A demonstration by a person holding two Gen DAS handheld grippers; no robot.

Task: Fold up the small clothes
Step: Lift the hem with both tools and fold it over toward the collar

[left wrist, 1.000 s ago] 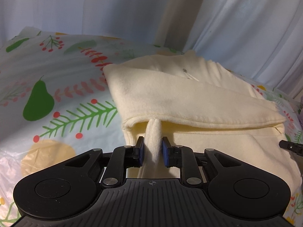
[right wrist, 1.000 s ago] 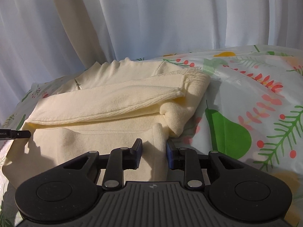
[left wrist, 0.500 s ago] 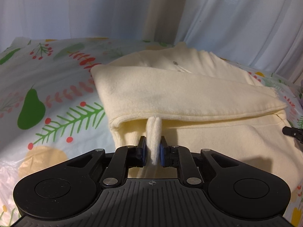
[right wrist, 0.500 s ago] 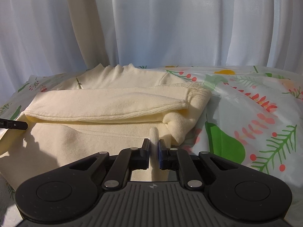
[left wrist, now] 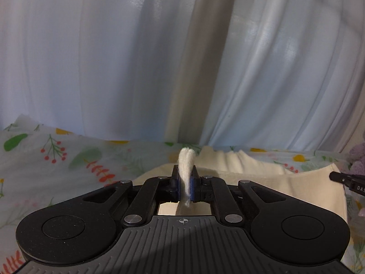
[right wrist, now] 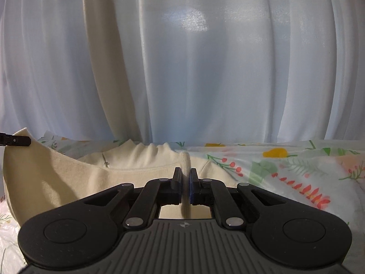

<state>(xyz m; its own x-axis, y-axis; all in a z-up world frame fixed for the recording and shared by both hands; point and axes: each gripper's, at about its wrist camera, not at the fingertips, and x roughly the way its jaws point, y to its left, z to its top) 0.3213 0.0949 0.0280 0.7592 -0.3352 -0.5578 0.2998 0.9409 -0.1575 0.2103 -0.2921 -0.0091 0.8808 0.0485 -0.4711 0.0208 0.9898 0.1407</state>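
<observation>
Between the left gripper [left wrist: 185,178] jaws: a pinched fold of the cream sweatshirt [left wrist: 262,178], tuft sticking up past the tips. Right gripper [right wrist: 185,178] likewise clamped on a hem fold. Garment's long axis runs gripper to gripper, collar [right wrist: 146,150] pointing ahead toward the curtain [right wrist: 205,68], over the printed cloth [right wrist: 296,171].

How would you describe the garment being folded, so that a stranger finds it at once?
Find the white curtain, then the fruit-print sheet below it. On it lies a cream sweatshirt, plain and fleecy, its near edge pinched by both the left gripper and right gripper.
</observation>
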